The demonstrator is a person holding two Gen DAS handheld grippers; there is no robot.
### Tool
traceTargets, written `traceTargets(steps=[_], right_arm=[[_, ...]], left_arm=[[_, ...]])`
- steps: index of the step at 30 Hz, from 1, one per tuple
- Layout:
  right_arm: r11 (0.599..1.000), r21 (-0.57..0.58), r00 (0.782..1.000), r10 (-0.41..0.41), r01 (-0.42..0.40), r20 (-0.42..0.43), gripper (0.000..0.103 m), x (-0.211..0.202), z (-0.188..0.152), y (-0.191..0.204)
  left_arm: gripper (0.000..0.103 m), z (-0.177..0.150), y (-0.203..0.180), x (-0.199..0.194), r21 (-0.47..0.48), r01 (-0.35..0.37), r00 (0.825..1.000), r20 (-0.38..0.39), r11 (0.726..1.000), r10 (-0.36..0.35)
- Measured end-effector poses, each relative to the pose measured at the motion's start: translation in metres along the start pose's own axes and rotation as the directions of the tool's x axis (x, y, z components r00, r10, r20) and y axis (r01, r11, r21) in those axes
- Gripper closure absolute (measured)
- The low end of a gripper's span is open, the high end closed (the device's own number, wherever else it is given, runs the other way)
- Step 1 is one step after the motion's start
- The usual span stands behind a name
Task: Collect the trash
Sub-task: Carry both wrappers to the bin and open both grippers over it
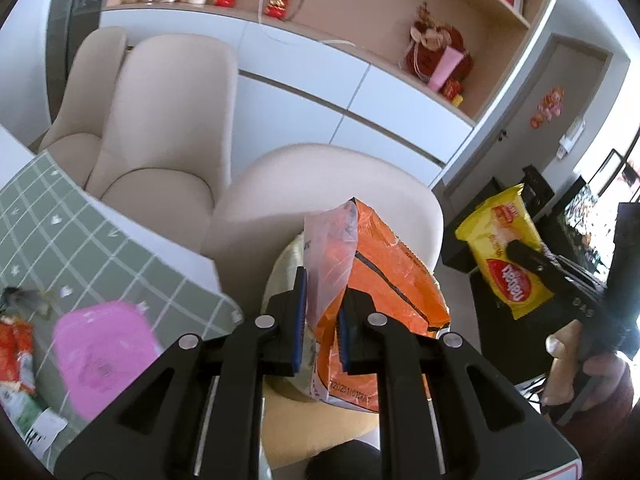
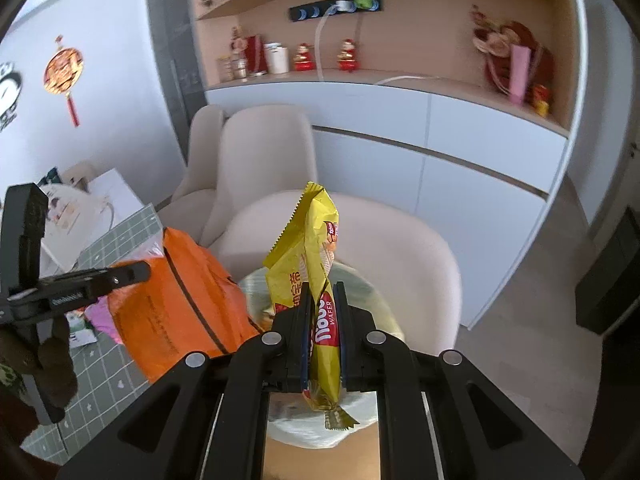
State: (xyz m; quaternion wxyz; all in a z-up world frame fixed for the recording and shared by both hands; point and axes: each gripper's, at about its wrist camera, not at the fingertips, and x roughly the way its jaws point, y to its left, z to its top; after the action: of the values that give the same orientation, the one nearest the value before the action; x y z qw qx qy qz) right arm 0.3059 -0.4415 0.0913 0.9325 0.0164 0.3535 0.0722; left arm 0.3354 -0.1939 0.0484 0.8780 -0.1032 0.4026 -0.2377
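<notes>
left gripper (image 1: 322, 320) pinches a clear bag (image 1: 330, 256), with an orange packet (image 1: 388, 276) standing just behind it; whether the pads also catch the orange packet cannot be told. right gripper (image 2: 323, 332) is pressed together on a yellow wrapper (image 2: 316, 264), held upright with the sawtooth end at 12 o'clock. both loads hang over a round bin (image 2: 372, 308) with a clear liner, which sits in front of a cream chair (image 2: 420, 248); in the left view the bin rim (image 1: 280, 272) shows at 9 o'clock of the pads. step in hand, as judged: carry both pieces over the bin mouth and drop them. to do it well, bring each load squarely above the opening before spreading the jaws, since light film can drift or cling to a pad; the tall wrapper may tip over the rim if let go off centre. more litter waits on the green checked mat (image 1: 80, 232) at 8 o'clock in the left view: a pink lid (image 1: 102, 352) and red wrappers (image 1: 16, 352). writing: yellow wrapper reads "wafer" under a red oval logo, partly hidden, plus chinese characters too blurred to read. orange packet shows a printed date code beginning "2025", the rest unclear. the other handle carries small lettering, not legible.
</notes>
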Motion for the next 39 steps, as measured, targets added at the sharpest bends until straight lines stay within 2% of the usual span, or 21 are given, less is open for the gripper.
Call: traceTargets(steps=[9, 12, 15, 20, 25, 27, 29, 33, 39], right_arm=[[0.997, 0.069, 0.999, 0.028, -0.026, -0.025, 0.091, 0.017, -0.012, -0.030], [0.997, 0.071, 0.999, 0.033, -0.031, -0.031, 0.091, 0.025, -0.013, -0.033], [0.996, 0.080, 0.999, 0.033, -0.030, -0.043, 0.091, 0.033, -0.013, -0.039], [0.994, 0.102, 0.997, 0.034, -0.027, -0.064, 0.091, 0.039, -0.020, -0.047], [0.992, 0.116, 0.994, 0.061, -0.050, -0.086, 0.091, 0.047, -0.026, -0.043], [0.991, 0.112, 0.992, 0.084, -0.074, -0.096, 0.091, 0.051, -0.028, -0.036], [0.991, 0.099, 0.988, 0.104, -0.093, -0.115, 0.091, 0.058, -0.030, -0.027], [0.990, 0.077, 0.976, 0.133, -0.121, -0.174, 0.091, 0.079, -0.039, -0.009], [0.990, 0.039, 0.951, 0.139, -0.134, -0.275, 0.091, 0.124, -0.046, 0.015]], left_arm=[[0.091, 0.012, -0.021, 0.079, 0.002, -0.009, 0.997, -0.071, 1.000, 0.010], [0.091, 0.009, -0.033, 0.104, 0.050, -0.036, 0.994, -0.103, 0.998, 0.041], [0.091, -0.003, -0.048, 0.125, 0.145, -0.068, 0.986, -0.140, 0.987, 0.089], [0.091, -0.013, -0.046, 0.140, 0.146, -0.083, 0.978, -0.180, 0.986, 0.109], [0.085, -0.010, -0.040, 0.135, 0.116, -0.076, 0.980, -0.173, 0.990, 0.096], [0.072, -0.008, -0.035, 0.129, 0.086, -0.052, 0.983, -0.169, 0.995, 0.066], [0.066, -0.007, -0.030, 0.120, 0.053, -0.026, 0.987, -0.159, 0.998, 0.034], [0.061, -0.004, -0.020, 0.095, -0.001, -0.015, 0.993, -0.116, 1.000, 0.015], [0.060, -0.006, -0.001, 0.042, -0.059, -0.012, 0.999, -0.052, 0.998, 0.009]])
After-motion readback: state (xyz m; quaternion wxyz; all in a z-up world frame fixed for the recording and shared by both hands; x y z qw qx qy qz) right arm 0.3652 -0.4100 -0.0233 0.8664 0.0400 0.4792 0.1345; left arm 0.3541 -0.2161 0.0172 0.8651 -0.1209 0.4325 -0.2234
